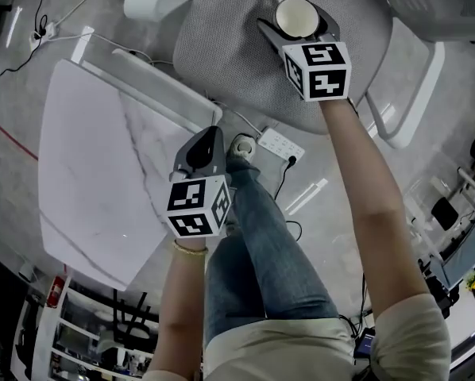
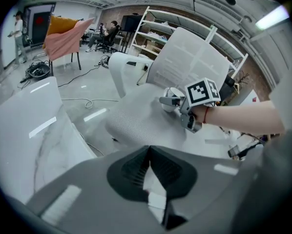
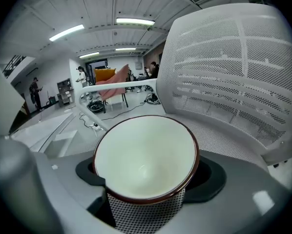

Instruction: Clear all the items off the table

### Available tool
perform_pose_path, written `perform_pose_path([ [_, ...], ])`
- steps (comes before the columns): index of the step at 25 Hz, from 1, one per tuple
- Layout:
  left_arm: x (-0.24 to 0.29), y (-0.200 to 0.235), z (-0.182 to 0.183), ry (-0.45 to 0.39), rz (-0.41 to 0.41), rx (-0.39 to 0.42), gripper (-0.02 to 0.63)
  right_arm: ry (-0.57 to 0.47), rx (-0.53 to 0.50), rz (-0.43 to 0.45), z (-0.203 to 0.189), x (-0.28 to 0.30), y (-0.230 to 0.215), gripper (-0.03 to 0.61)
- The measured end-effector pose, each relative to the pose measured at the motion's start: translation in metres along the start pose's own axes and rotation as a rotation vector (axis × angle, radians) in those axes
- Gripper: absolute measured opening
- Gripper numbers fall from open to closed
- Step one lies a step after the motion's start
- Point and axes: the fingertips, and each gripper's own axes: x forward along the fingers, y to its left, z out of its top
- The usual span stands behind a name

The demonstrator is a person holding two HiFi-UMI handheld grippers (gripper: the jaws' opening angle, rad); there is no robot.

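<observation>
Premises: an open workshop with a polished grey floor (image 1: 7,109) and metal shelving along the far wall (image 2: 160,33).

A white marble-pattern table (image 1: 86,173) stands at the left of the head view. Beside it is an office chair with a grey mesh seat (image 1: 229,46), a white perforated backrest (image 3: 234,72) and white armrests (image 1: 412,94). A white power strip (image 1: 281,144) lies on the floor between table and chair.

Right gripper (image 1: 295,34): extended over the chair seat. Its jaws are clamped on a cup with a white interior, dark brown rim and black-dotted outer wall (image 3: 146,155). The cup is tilted, its mouth facing the gripper's camera. It is well clear of the table. Whether its base touches the mesh cannot be determined.

Left gripper (image 1: 206,145): positioned at the table's near edge. Its jaws are pressed together with nothing between them, as the left gripper view confirms.

The person's legs in blue jeans (image 1: 261,244) are visible below both arms.
</observation>
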Motion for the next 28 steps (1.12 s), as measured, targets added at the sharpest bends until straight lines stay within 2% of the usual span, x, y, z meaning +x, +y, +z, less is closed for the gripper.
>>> perform_pose_path([
  [4, -0.010, 0.005, -0.005, -0.011, 0.009, -0.012, 0.009, 0.006, -0.026, -0.022, 0.000, -0.002, -0.001, 0.420],
  [6, -0.015, 0.007, -0.010, -0.014, 0.016, -0.017, 0.009, 0.013, -0.039, -0.047, -0.001, -0.003, -0.003, 0.457],
  [10, -0.025, 0.014, -0.021, -0.020, 0.026, -0.038, 0.009, 0.014, -0.027, -0.088, -0.004, -0.007, -0.003, 0.486],
  [16, -0.039, 0.023, -0.032, -0.029, 0.032, -0.040, 0.009, 0.024, 0.033, -0.128, -0.012, -0.017, 0.002, 0.489],
  [21, -0.049, 0.025, -0.037, -0.045, 0.026, -0.034, 0.009, 0.026, 0.025, -0.157, -0.019, -0.034, 0.012, 0.489],
  [28, -0.072, 0.028, -0.042, -0.072, 0.022, -0.025, 0.009, -0.025, 0.044, -0.180, -0.023, -0.083, 0.046, 0.486],
])
